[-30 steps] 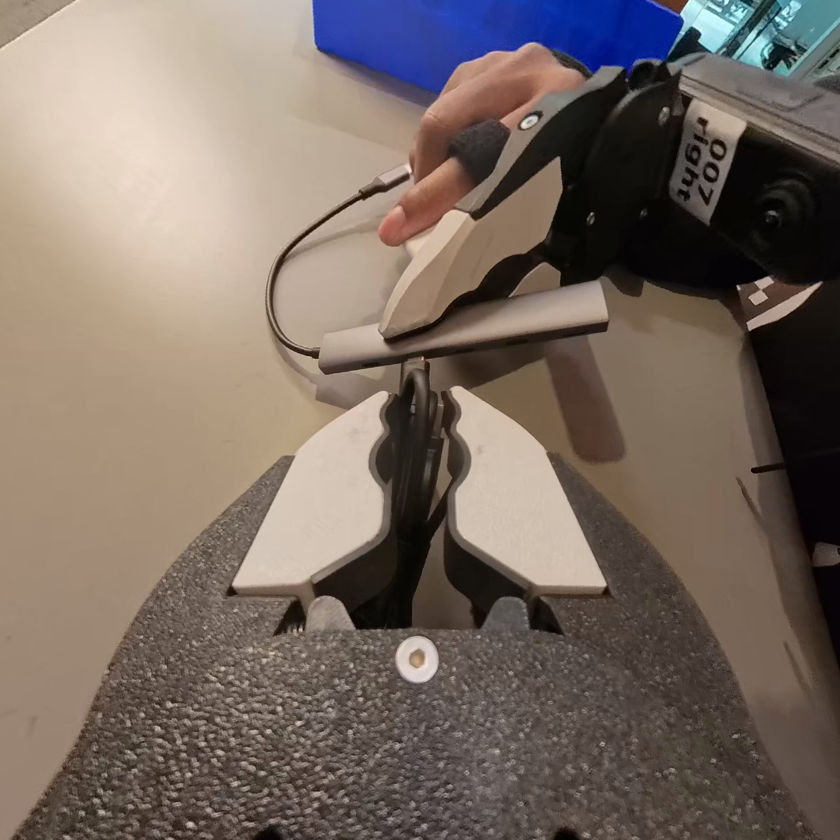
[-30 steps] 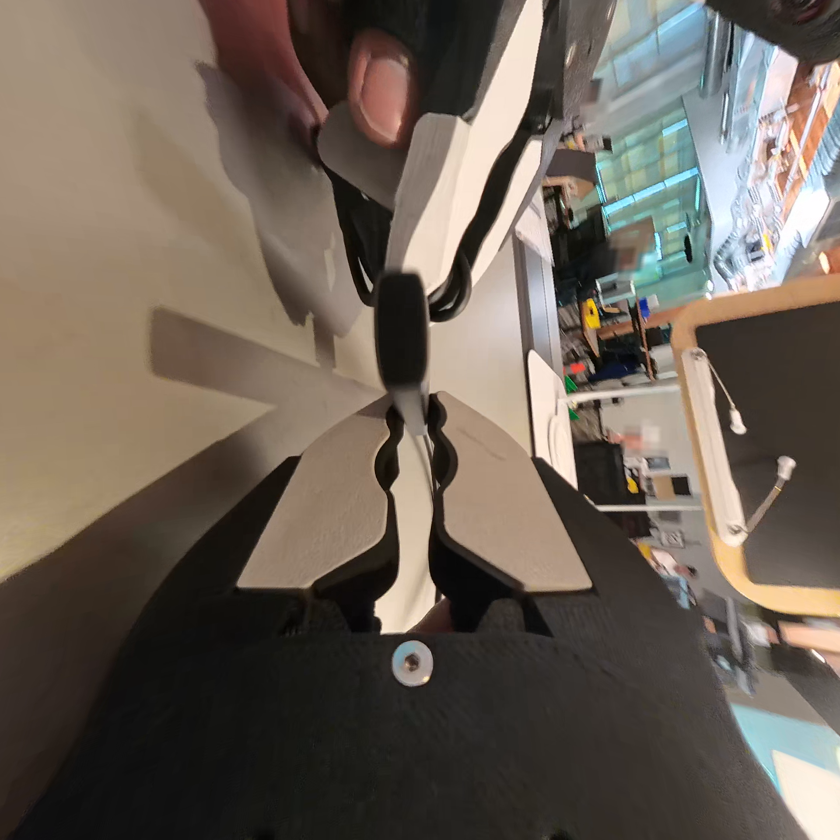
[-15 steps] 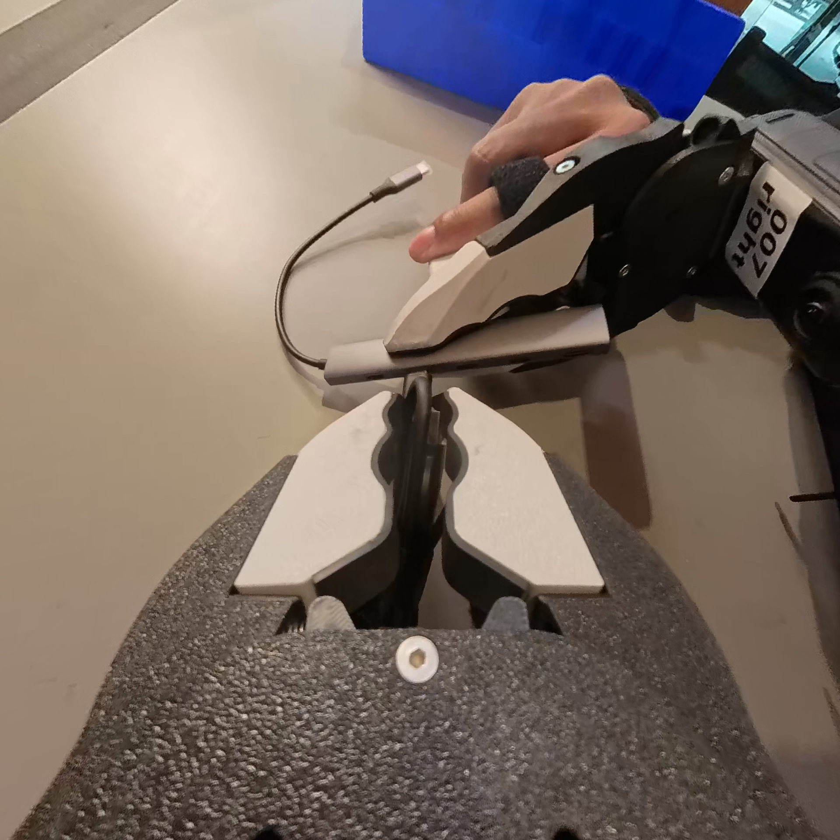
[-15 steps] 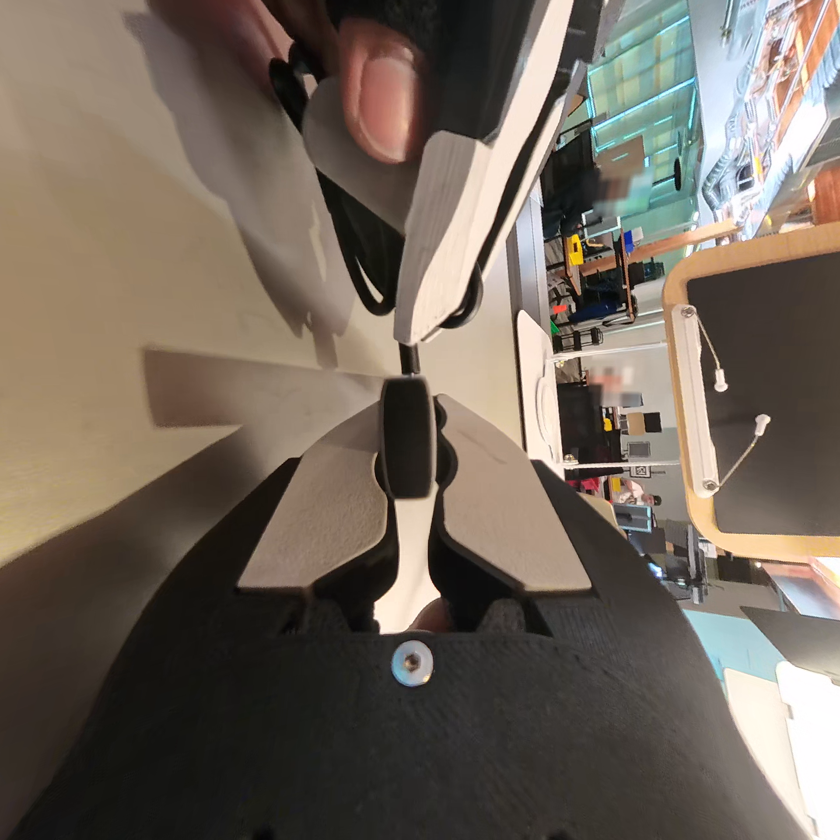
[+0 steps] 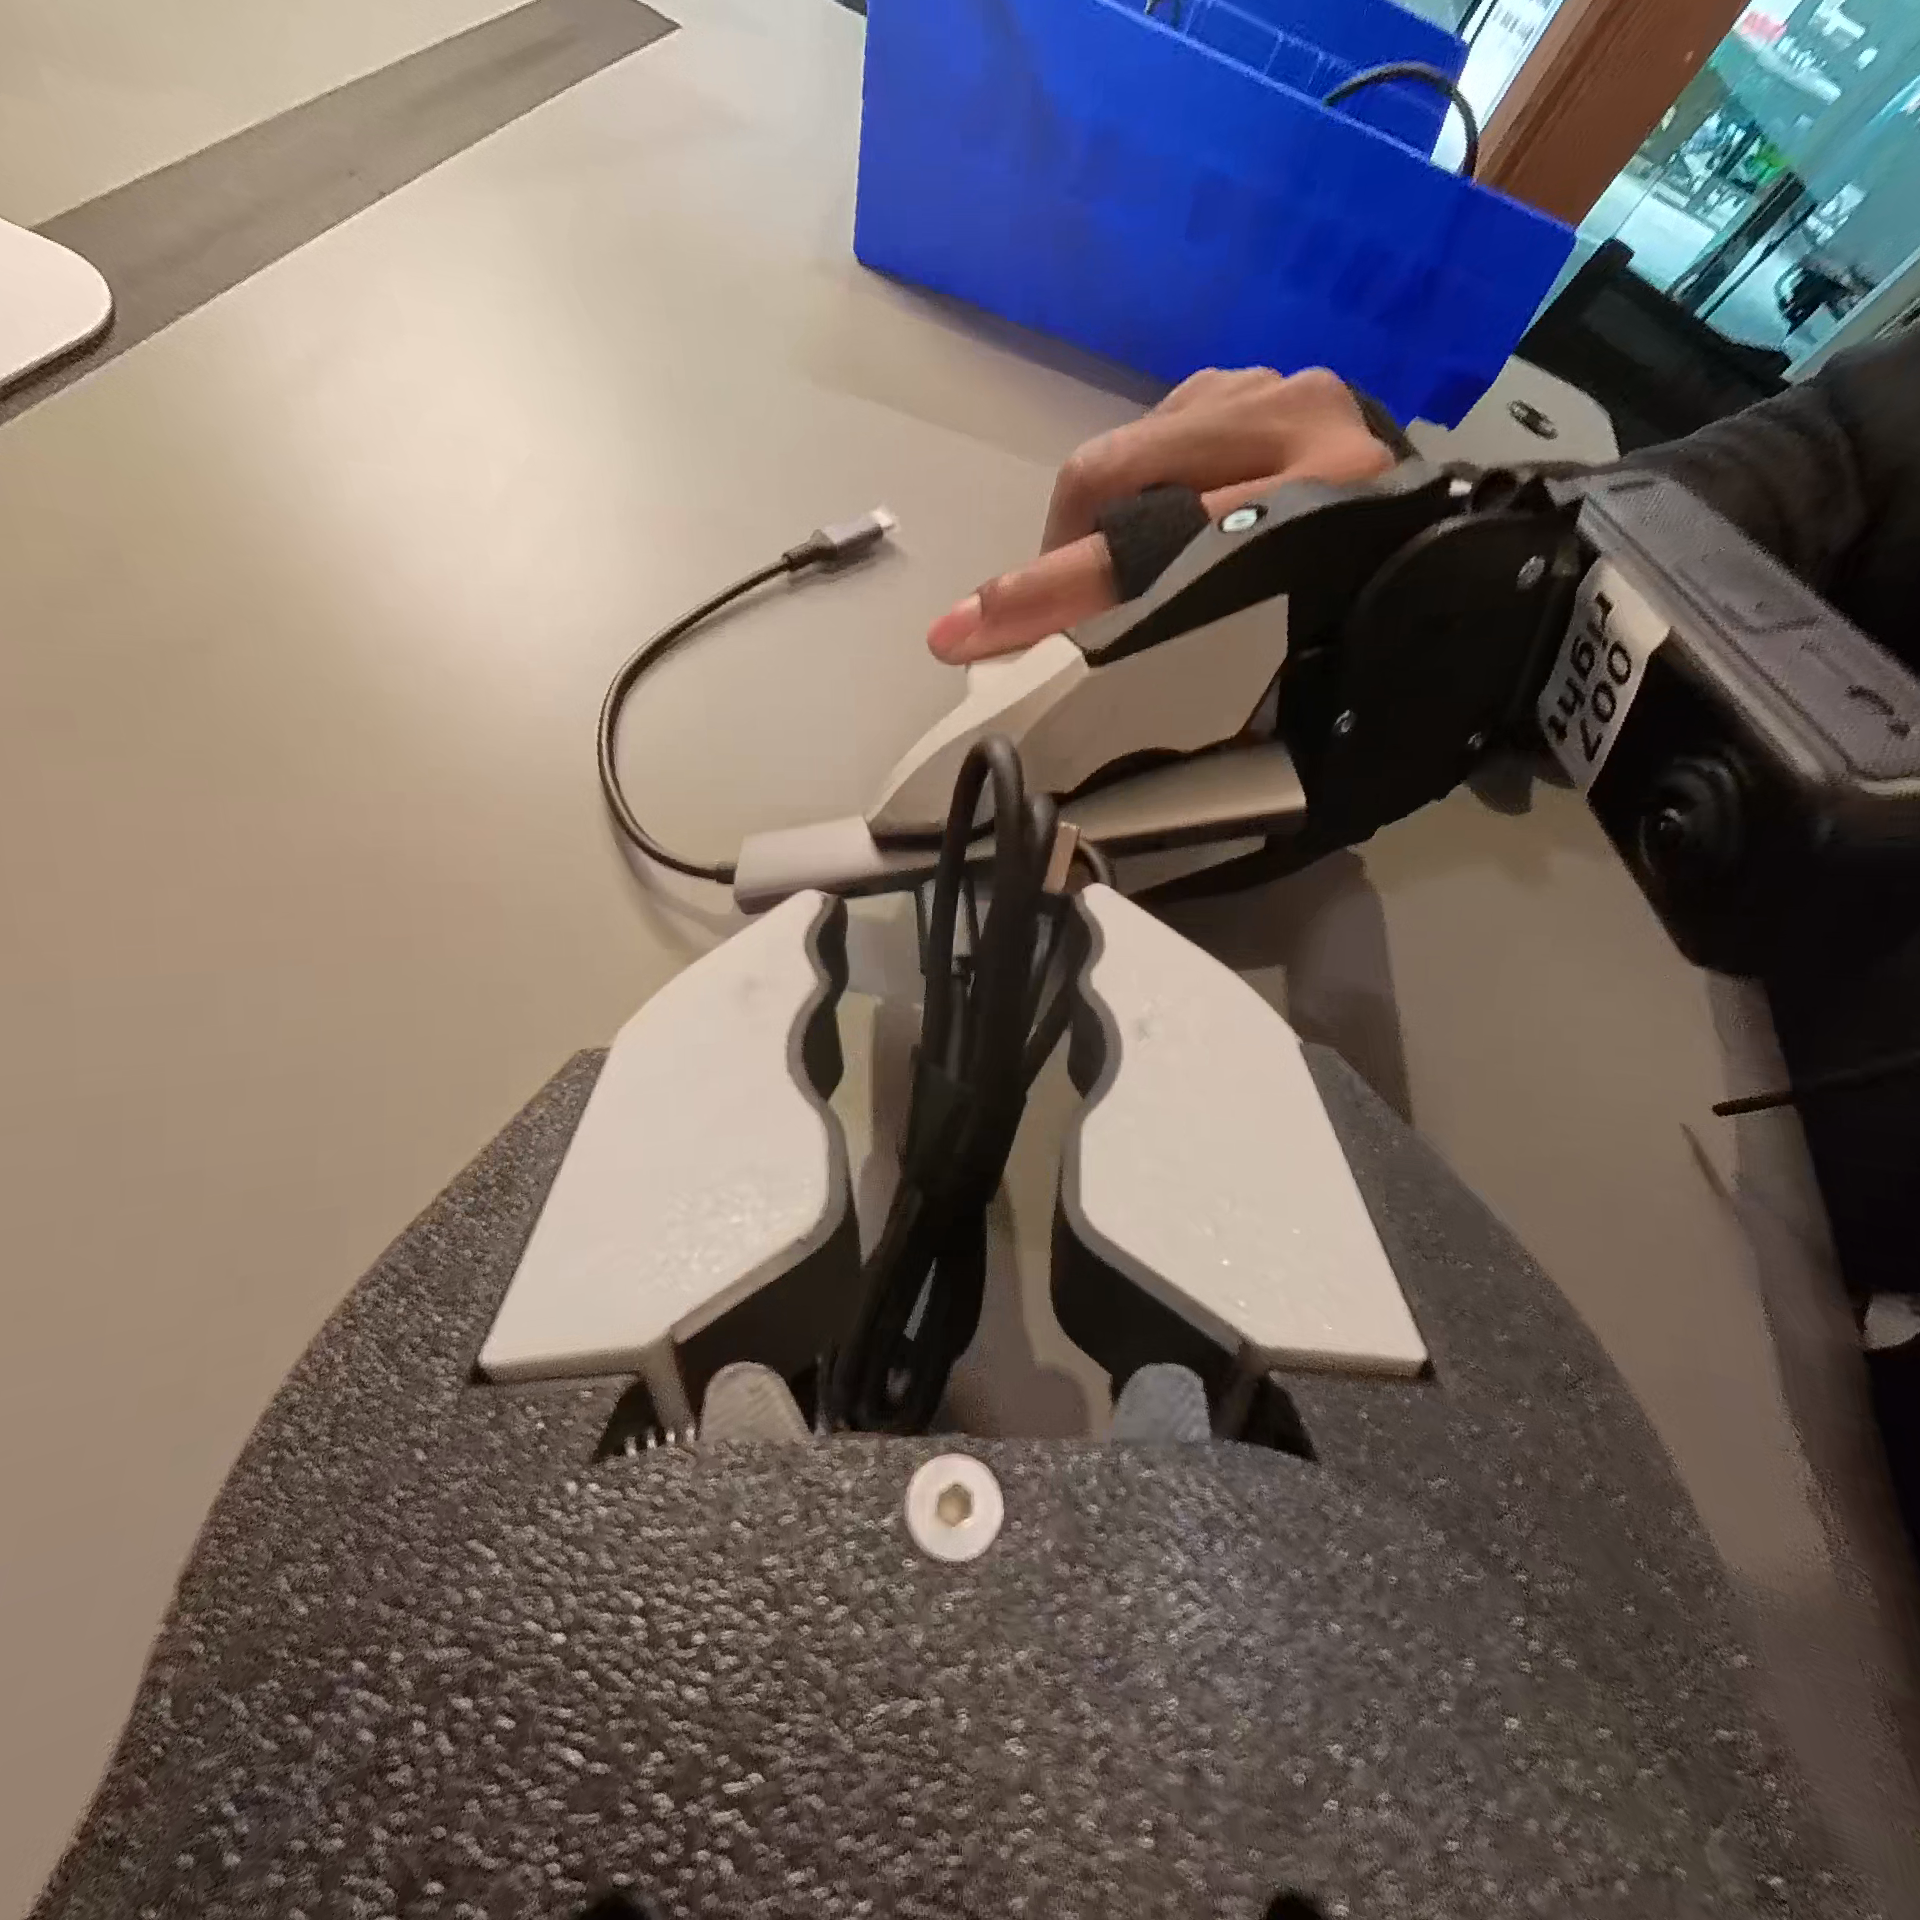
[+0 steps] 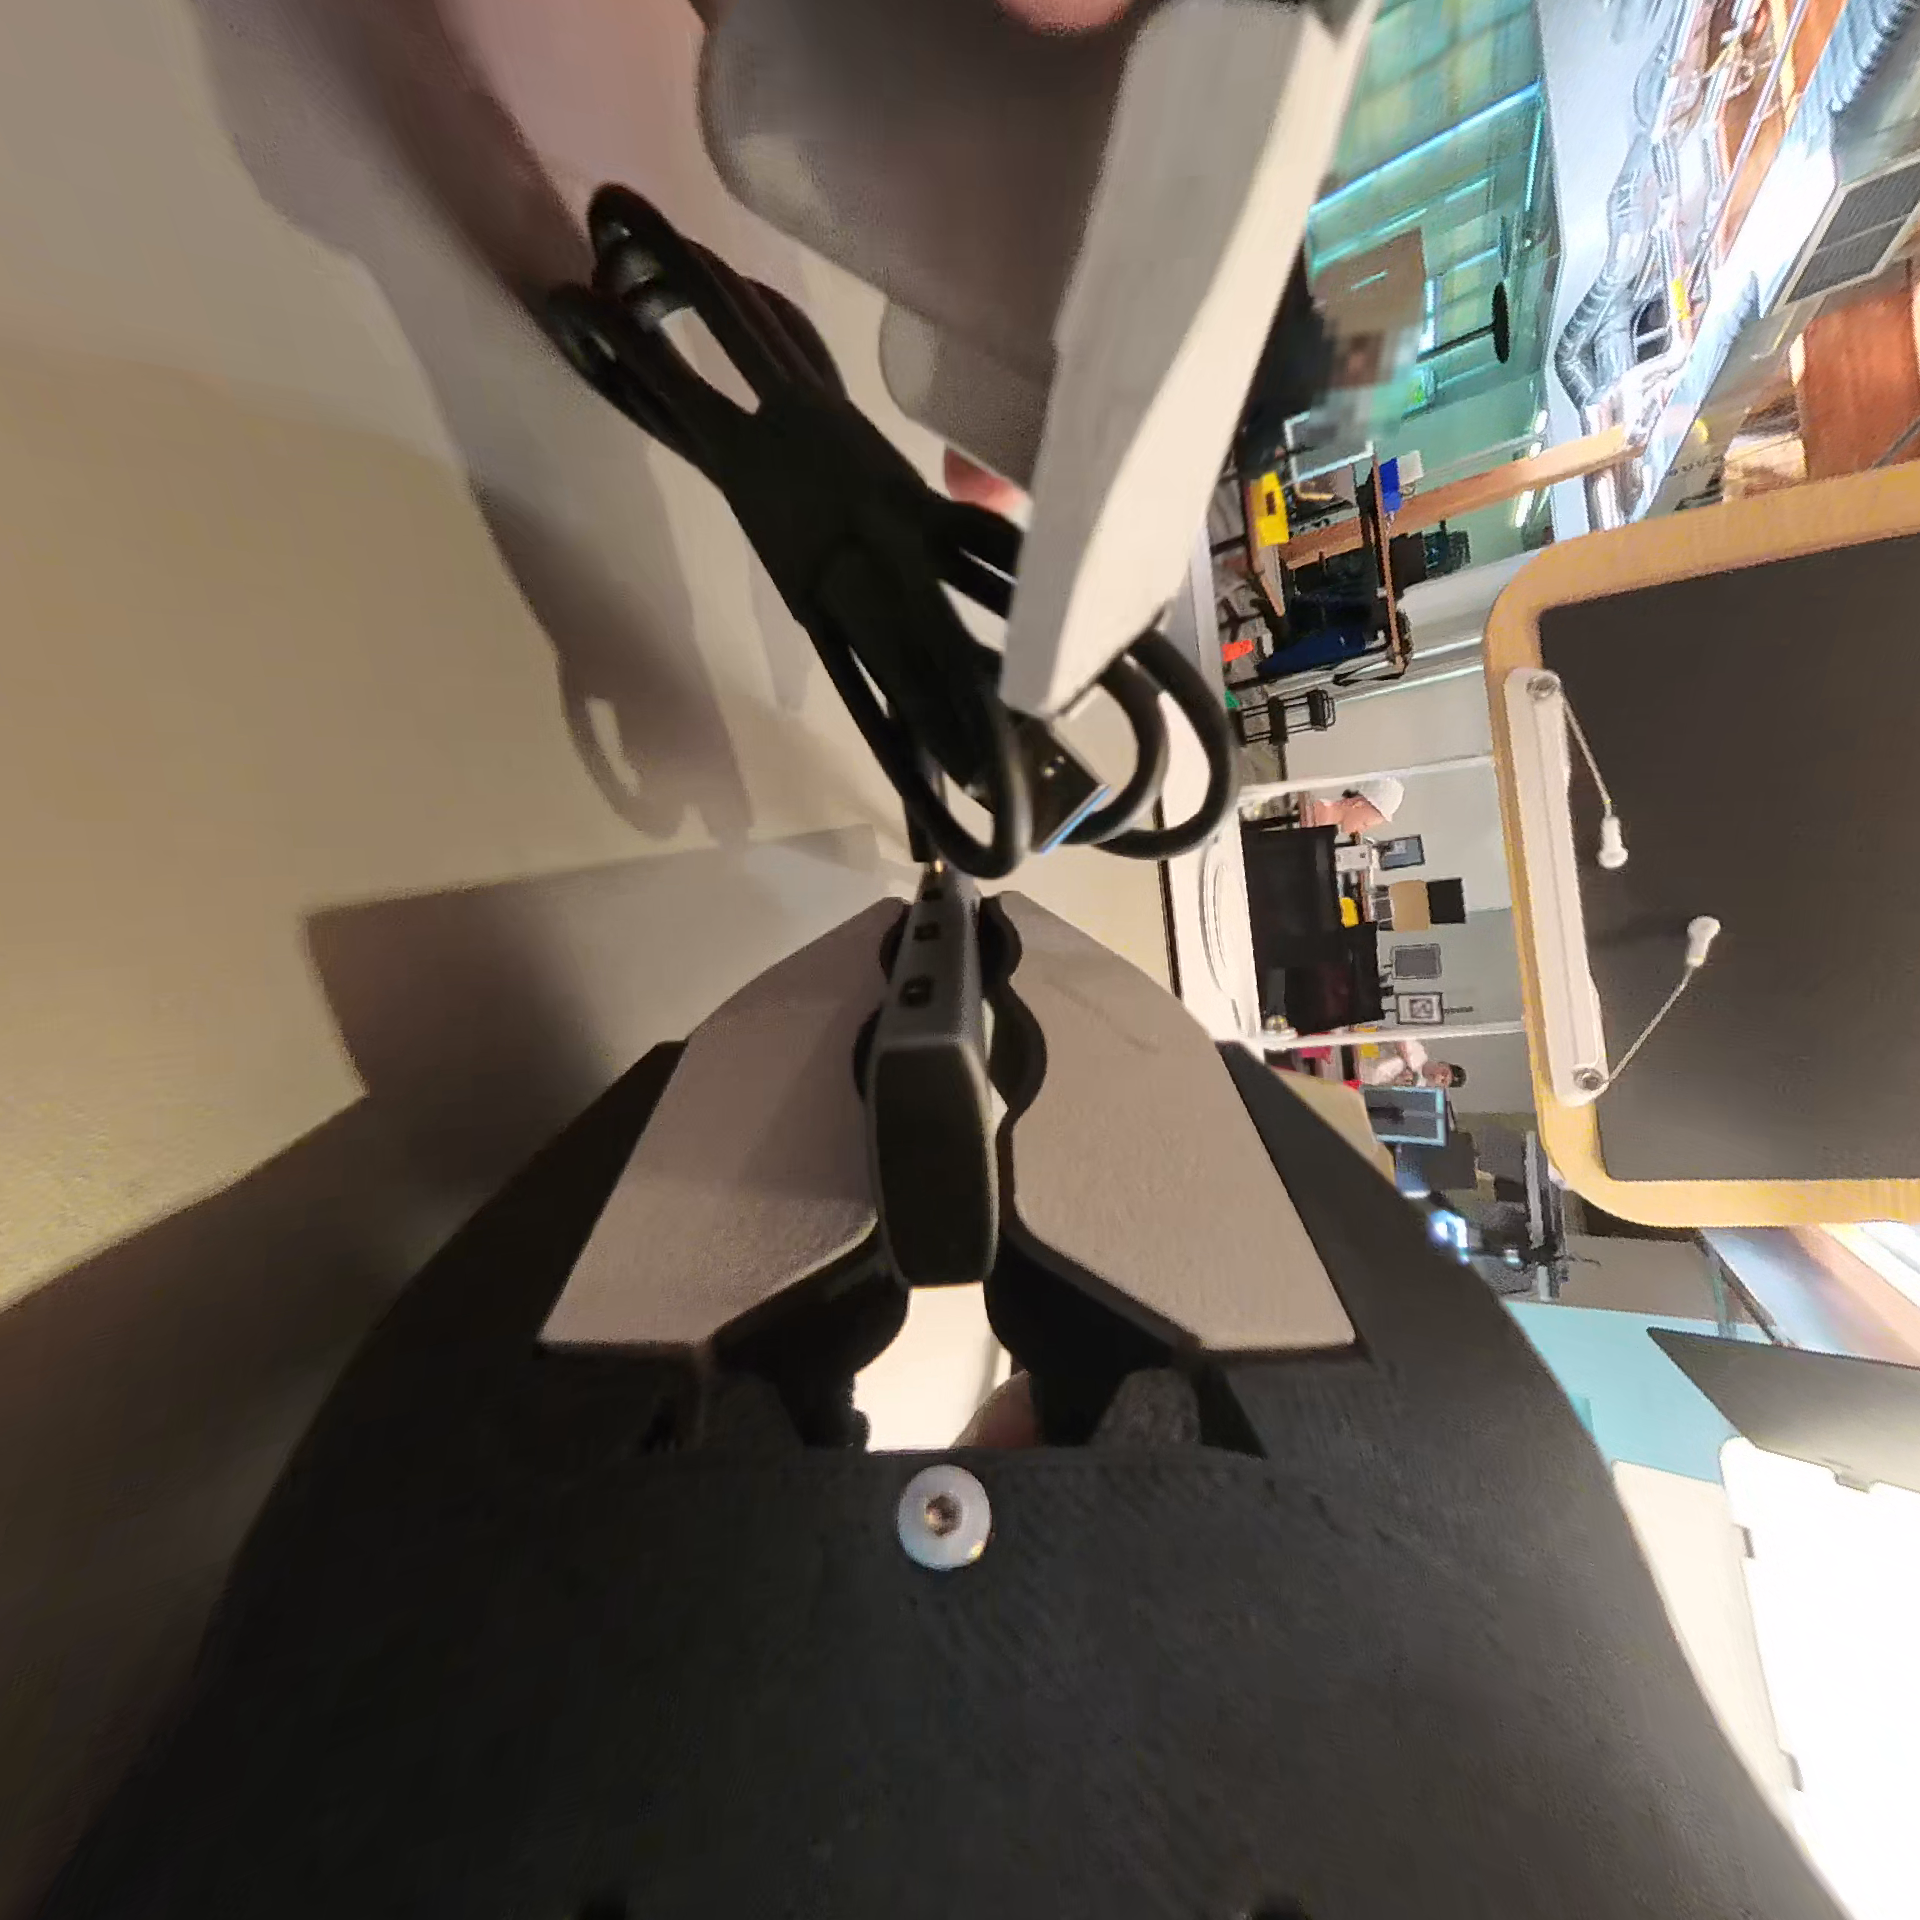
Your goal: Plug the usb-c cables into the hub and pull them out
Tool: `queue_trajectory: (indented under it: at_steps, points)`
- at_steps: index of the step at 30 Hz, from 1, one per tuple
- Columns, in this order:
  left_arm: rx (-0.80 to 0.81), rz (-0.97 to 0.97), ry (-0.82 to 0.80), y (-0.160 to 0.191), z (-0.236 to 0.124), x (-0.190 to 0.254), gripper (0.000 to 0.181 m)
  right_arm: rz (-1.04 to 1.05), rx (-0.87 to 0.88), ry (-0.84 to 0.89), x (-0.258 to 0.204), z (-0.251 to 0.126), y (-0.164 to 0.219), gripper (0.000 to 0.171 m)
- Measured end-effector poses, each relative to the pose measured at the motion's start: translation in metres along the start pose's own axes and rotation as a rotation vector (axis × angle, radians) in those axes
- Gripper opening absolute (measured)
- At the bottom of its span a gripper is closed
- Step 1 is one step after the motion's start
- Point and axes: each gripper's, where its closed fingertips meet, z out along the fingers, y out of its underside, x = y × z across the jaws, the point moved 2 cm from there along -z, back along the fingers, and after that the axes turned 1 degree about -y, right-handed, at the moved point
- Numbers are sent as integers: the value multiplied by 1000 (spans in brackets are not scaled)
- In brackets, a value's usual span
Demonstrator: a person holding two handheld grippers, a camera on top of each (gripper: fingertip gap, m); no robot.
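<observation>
Near the tabletop's (image 5: 312,582) middle, my right gripper (image 6: 940,914) clamped the grey hub (image 5: 1039,847); my left gripper (image 5: 961,920) stood parted, the bundled black cable (image 5: 971,1049) loose between its fingers. I judged unplugging underway; next, regrip the cable.

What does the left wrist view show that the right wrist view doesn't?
Only the left wrist view: the blue bin, the hub's own short cable lying on the table with its plug free, and a hand on the right tongs.
Only the right wrist view: a black board with a wooden frame.
Both: the hub and the bundled black cable.
</observation>
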Motion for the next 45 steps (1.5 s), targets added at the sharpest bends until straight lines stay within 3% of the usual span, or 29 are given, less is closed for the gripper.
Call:
queue_trajectory:
  at_steps: [10, 13, 17, 27, 45]
  points:
    - [-34, 124, 24, 5, 5, 11, 56, -3, 3, 32, 5, 0, 1, 11]
    - [-73, 174, -36, 10, 8, 5, 54, 37, 24, 30, 7, 0, 0, 10]
    - [-99, 219, -54, 14, 14, 5, 34, 39, 22, 29, 8, 0, 0, 10]
    - [-45, 206, -23, 9, 14, 4, 18, -5, 62, 19, 7, -4, -2, 10]
    - [-48, -1, 73, 10, 17, 6, 16, -55, 53, -62, 2, -6, -4, 9]
